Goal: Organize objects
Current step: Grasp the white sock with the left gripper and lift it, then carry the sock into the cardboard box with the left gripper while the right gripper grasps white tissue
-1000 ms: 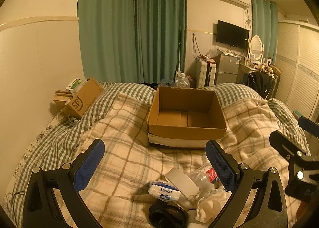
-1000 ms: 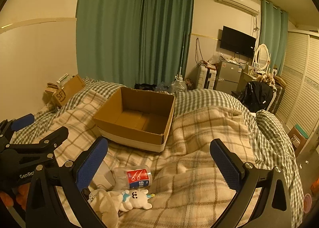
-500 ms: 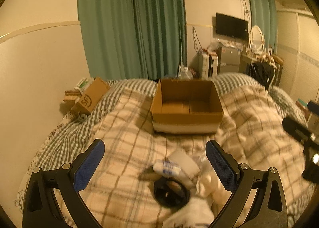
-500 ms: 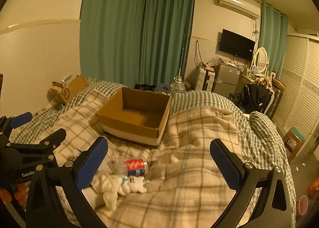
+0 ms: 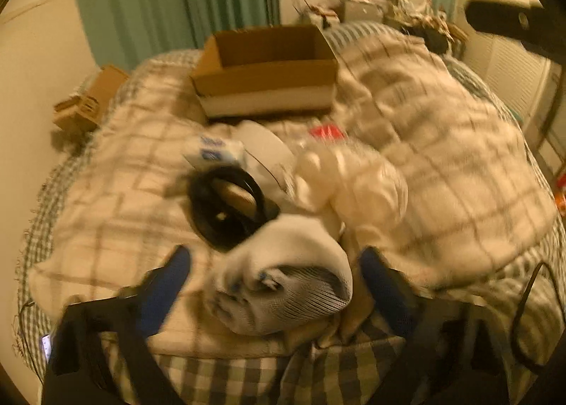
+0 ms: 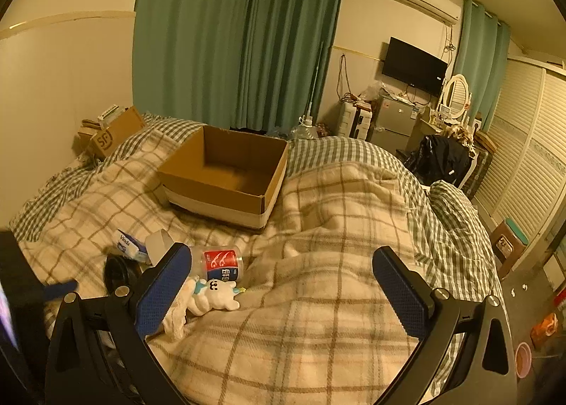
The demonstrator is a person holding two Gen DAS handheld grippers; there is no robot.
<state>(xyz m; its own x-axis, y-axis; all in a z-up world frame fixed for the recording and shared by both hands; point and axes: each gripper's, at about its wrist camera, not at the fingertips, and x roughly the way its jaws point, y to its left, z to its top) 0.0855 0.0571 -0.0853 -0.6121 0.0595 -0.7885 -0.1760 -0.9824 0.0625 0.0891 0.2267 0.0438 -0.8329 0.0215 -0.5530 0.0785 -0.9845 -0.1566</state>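
An open, empty cardboard box (image 6: 226,175) sits on the plaid blanket mid-bed; it also shows in the left wrist view (image 5: 265,65). In front of it lies a pile: a Vinda tissue pack (image 6: 129,246), a black ring-shaped object (image 5: 226,207), a clear jar with a red label (image 6: 221,263), a white plush toy (image 6: 215,295) and a white and grey sock bundle (image 5: 286,291). My left gripper (image 5: 272,284) is open, its fingers on either side of the sock bundle. My right gripper (image 6: 283,291) is open and empty above the blanket, right of the pile.
A small SF cardboard box (image 6: 113,136) with clutter sits at the bed's far left by the wall. Green curtains (image 6: 233,37), a TV, a small fridge and a dresser stand beyond the bed. White louvered wardrobe doors (image 6: 523,164) line the right.
My left gripper has dropped down and forward to the pile, so the sock bundle now lies between its open fingers; the view is blurred by motion. My right gripper has moved slightly.
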